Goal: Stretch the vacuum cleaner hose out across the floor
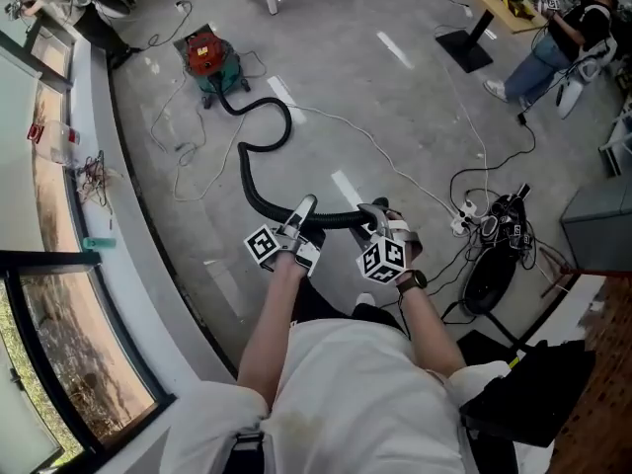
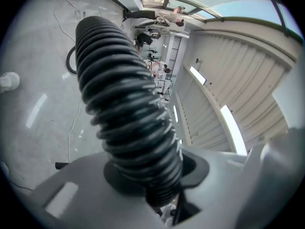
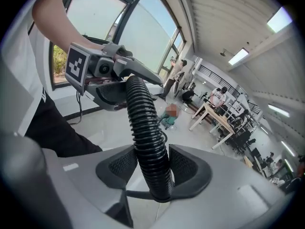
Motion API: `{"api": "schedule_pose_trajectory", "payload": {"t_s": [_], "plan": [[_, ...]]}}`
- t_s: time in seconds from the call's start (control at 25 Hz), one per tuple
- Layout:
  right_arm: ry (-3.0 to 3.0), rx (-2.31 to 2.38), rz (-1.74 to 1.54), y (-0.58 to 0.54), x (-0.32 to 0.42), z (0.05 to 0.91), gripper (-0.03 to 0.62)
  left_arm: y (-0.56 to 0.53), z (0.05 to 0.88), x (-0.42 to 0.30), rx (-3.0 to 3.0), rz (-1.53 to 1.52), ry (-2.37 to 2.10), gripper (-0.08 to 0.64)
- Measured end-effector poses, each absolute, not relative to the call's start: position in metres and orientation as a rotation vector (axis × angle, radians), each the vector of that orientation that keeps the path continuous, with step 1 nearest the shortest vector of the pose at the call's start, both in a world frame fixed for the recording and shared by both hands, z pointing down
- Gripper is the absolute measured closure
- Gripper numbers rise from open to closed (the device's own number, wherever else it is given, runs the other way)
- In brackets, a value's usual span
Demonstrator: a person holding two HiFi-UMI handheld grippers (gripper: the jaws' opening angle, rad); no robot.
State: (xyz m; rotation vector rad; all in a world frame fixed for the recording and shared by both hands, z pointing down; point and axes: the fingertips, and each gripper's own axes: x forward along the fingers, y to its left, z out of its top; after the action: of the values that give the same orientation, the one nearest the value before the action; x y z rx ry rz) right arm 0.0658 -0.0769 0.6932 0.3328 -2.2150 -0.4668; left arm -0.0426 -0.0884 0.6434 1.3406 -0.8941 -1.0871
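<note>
A red and green vacuum cleaner [image 1: 203,55] stands on the grey floor at the back left. Its black ribbed hose [image 1: 259,136] snakes in an S toward me and rises to both grippers. My left gripper [image 1: 302,209] is shut on the hose [image 2: 128,113], which fills the left gripper view between the jaws. My right gripper [image 1: 376,217] is shut on the same hose [image 3: 147,132] a short way along, to the right. In the right gripper view the pads [image 3: 121,166] press its sides, and the left gripper [image 3: 109,78] shows further up the hose. The short stretch between the grippers runs nearly straight.
Thin white cables [image 1: 395,151] trail over the floor to a power strip [image 1: 464,221]. A black machine with tangled leads [image 1: 494,255] lies at the right. A window ledge [image 1: 114,156] runs along the left. A person [image 1: 558,33] stands by a table at the back right.
</note>
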Motion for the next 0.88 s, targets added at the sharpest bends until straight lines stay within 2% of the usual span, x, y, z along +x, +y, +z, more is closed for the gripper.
{"api": "schedule_pose_trajectory", "payload": {"t_s": [0.28,0.36,0.4,0.48,0.52,0.68,0.76,0.88], "plan": [[-2.13,0.294,-0.348,0.021,0.21,0.702,0.385,0.008,0.647,0.109,1.286,-1.05,-0.902,0.433],[-2.113,0.232,-0.334,0.053,0.231,0.696,0.37,0.036,0.64,0.147,1.314,-1.004,-0.849,0.431],[-2.11,0.196,-0.353,0.069,0.233,0.691,0.356,0.048,0.636,0.161,1.323,-0.994,-0.818,0.43],[-2.057,0.137,-0.433,0.101,0.237,0.686,0.242,0.074,0.63,0.182,1.317,-0.992,-0.77,0.428],[-2.017,0.121,-0.481,0.117,0.241,0.686,0.232,0.089,0.629,0.188,1.309,-0.991,-0.754,0.428],[-1.991,0.216,-0.541,0.165,0.255,0.677,0.278,0.149,0.628,0.204,1.315,-0.964,-0.704,0.425],[-1.974,0.311,-0.509,0.192,0.267,0.673,0.364,0.18,0.623,0.218,1.33,-0.943,-0.667,0.424],[-1.881,0.414,-0.502,0.234,0.296,0.67,0.394,0.221,0.622,0.246,1.332,-0.895,-0.599,0.423]]}}
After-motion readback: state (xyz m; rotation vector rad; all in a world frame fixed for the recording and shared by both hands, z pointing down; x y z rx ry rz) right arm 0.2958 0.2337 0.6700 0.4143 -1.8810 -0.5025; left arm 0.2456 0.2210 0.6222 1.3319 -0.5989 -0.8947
